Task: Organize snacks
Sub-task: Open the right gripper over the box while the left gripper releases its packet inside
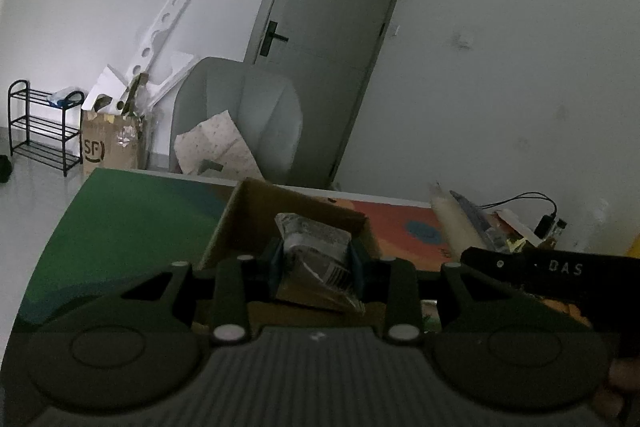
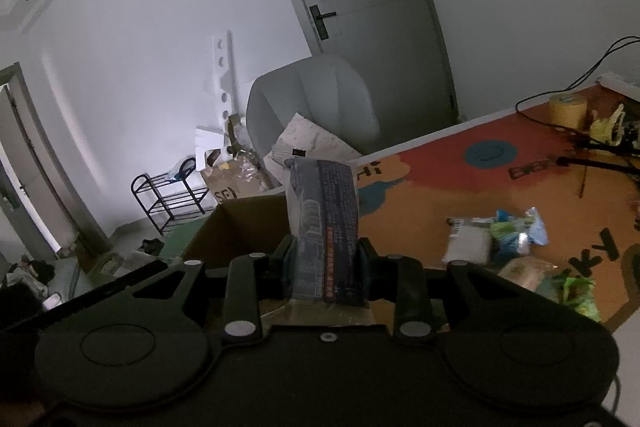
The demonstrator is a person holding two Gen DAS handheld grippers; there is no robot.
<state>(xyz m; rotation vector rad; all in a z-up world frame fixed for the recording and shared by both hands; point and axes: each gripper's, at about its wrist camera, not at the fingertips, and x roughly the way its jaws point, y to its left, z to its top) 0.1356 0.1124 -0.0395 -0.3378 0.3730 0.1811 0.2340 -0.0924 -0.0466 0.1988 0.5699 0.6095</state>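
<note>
Left wrist view: fingers (image 1: 316, 261) are clamping a grey snack packet (image 1: 316, 247), tilted, cardboard box (image 1: 256, 211) lying just ahead.
Right wrist view: fingers (image 2: 324, 261) are pinching a dark snack packet (image 2: 324, 223), long axis upright.
Box from right: sitting ahead and leftward.
Nearer hand: left seems closer.
Loose snacks (image 2: 496, 239): lying on the counter (image 2: 420, 195).

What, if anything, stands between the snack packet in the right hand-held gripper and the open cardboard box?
Nothing visible does. The right hand-held gripper is shut on a dark snack packet, and the open cardboard box sits directly beyond it with its top uncovered. The left hand-held gripper, holding a grey packet, also faces that box.
</note>
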